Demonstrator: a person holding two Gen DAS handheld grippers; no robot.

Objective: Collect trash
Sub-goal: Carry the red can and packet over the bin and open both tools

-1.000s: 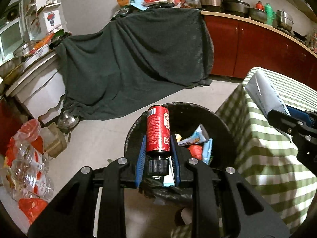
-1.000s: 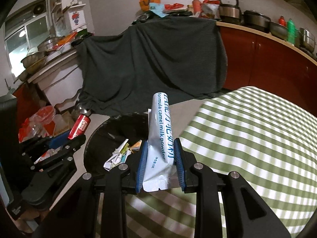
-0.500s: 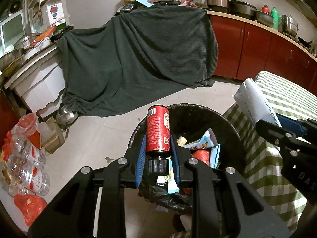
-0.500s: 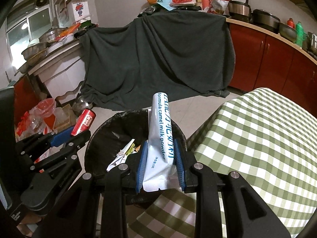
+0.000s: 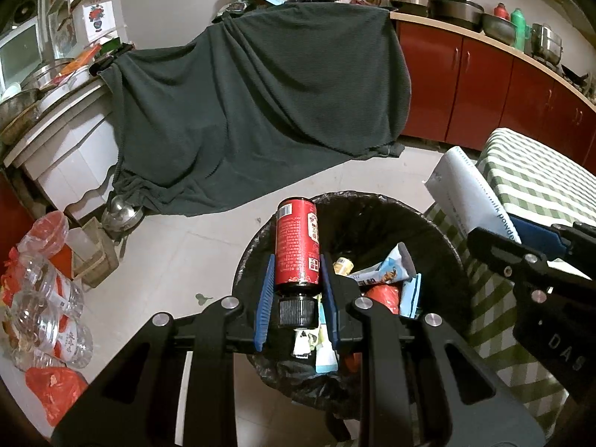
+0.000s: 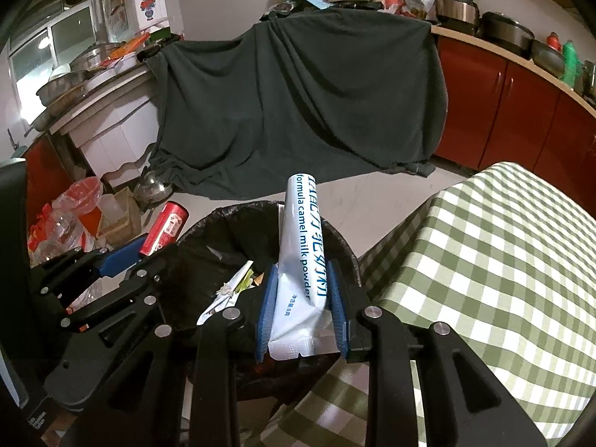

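Observation:
My left gripper (image 5: 297, 266) is shut on a red bottle (image 5: 297, 242) with a black cap and holds it over the near rim of a black-lined trash bin (image 5: 439, 238). The bin holds several wrappers and packets (image 5: 387, 273). My right gripper (image 6: 302, 277) is shut on a white milk powder packet (image 6: 303, 246) and holds it over the bin's (image 6: 231, 212) right side, beside the table. The left gripper with the red bottle (image 6: 165, 228) also shows in the right wrist view; the packet (image 5: 473, 201) shows at the right in the left wrist view.
A green-checked tablecloth (image 6: 503, 260) covers the table right of the bin. A dark cloth (image 5: 260, 111) drapes furniture behind. Plastic bottles and red bags (image 5: 44, 298) lie on the floor at left, near a metal kettle (image 5: 121, 212). Red cabinets (image 5: 503, 93) line the back right.
Both grippers have moved forward toward the bin with their loads. The bin now sits closer and lower in both views, and the packet is over its right side.

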